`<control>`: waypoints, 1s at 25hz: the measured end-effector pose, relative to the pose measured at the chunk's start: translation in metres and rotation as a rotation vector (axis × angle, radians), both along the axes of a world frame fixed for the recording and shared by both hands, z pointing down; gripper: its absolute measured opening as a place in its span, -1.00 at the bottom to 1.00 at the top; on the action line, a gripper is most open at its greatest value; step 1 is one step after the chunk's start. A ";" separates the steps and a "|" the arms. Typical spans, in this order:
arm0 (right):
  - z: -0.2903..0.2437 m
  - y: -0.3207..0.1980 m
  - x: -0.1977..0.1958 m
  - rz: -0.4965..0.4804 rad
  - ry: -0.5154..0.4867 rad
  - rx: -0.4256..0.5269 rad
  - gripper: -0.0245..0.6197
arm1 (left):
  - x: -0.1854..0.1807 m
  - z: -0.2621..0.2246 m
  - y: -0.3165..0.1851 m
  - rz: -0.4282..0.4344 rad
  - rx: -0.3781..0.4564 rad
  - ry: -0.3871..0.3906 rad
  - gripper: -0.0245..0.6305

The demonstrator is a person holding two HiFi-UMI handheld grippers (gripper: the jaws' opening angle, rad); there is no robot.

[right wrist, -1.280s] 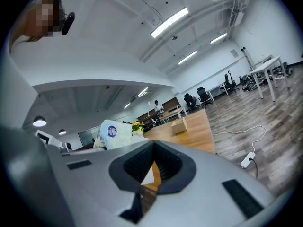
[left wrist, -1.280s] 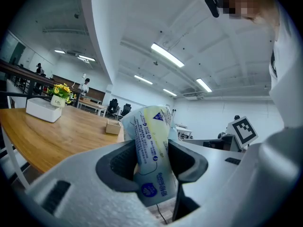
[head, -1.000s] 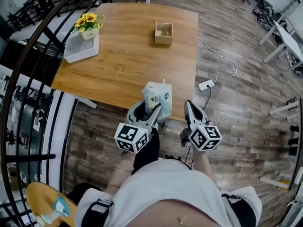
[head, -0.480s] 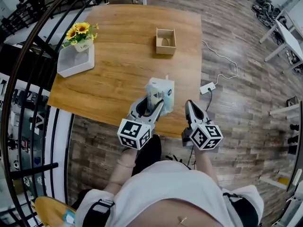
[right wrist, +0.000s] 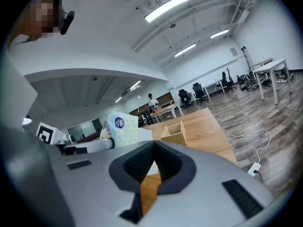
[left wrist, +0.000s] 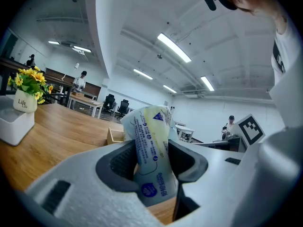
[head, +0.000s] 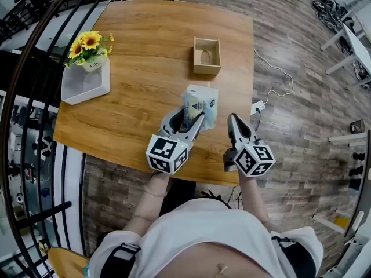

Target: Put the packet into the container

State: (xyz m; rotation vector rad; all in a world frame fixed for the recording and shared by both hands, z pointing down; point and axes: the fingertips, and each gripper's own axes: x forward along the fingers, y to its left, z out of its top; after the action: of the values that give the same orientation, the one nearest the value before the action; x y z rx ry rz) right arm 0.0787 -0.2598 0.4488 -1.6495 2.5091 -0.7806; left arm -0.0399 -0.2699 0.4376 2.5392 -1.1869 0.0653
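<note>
I am carrying the packet, not yet placing it. Nearest me, my left gripper [head: 192, 119] is pinching the soft pale-blue-and-yellow plastic packet [head: 201, 103] low on its body. Both pads are pressing its sides, and the packet is standing upright above the jaws, over the near part of the light wooden table [head: 139, 51]. My right gripper [head: 234, 120] is hovering just beside it, jaws pressed together on nothing, close to the table's right edge.

Ahead lies bare wood, so I am judging the path free. The small open-topped wooden box [head: 207, 55] is sitting further on, slightly right of the packet and apart from it. Its mouth looks little wider than the packet, so I am expecting to centre the packet above the opening and lower it before letting go.

The box is standing near the right edge, with a white power strip and cable [head: 258, 104] on the floor beyond. The white planter with sunflowers [head: 86, 81] is well off to the left.
</note>
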 end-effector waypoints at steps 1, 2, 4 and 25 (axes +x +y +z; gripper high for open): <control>0.000 -0.008 0.000 0.003 0.000 -0.001 -0.89 | 0.000 0.002 -0.010 0.000 -0.008 0.001 -0.34; 0.000 -0.017 0.000 0.004 0.002 -0.003 -0.89 | 0.000 0.003 -0.020 0.001 -0.016 0.002 -0.34; 0.000 -0.035 0.001 -0.001 0.007 -0.005 -0.89 | 0.001 0.006 -0.039 0.001 -0.029 0.005 -0.34; 0.003 -0.196 0.011 -0.031 0.096 -0.061 -0.89 | 0.016 0.031 -0.197 -0.020 -0.209 -0.060 -0.34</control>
State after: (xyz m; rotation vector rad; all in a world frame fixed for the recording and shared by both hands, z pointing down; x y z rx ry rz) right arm 0.0894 -0.4563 0.4513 -1.7103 2.6067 -0.8070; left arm -0.0244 -0.4668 0.4690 2.3577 -1.1626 0.2495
